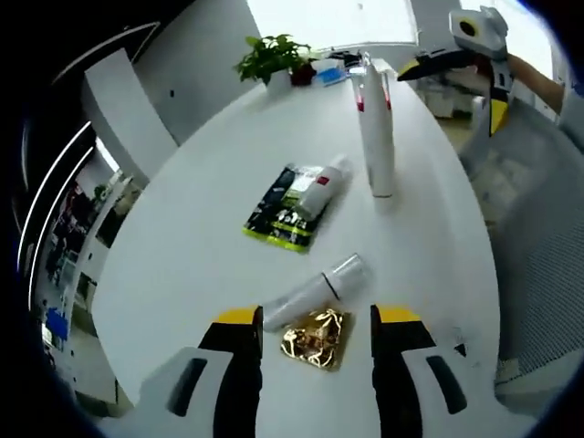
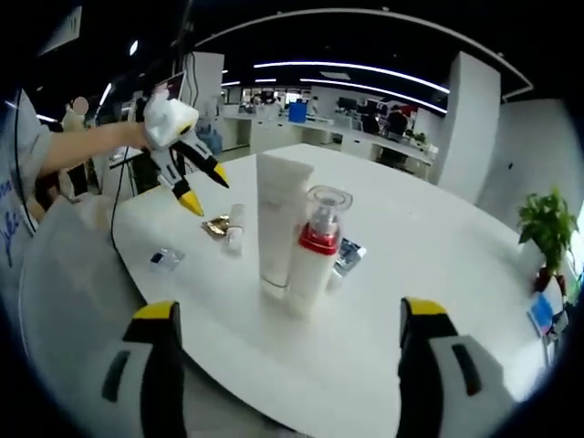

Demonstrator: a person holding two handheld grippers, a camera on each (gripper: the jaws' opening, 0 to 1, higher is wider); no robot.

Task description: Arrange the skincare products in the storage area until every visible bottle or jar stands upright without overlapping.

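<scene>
Directly ahead of the left gripper (image 1: 316, 333), whose jaws stand wide and empty, a small clear-capped tube (image 1: 317, 290) lies flat, long axis slanting across the gap. It is just beyond the fingertips, beside a gold packet (image 1: 316, 338), so this gripper looks nearer than the right gripper (image 2: 290, 319), also spread wide.

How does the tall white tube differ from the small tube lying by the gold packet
The tall white tube stands upright on the white table; the small tube lies on its side. The tall white tube is clearly larger than the small tube. The small tube touches a gold packet between the left gripper jaws; the tall white tube stands beside a red-collared pump bottle. Both are white.
</scene>
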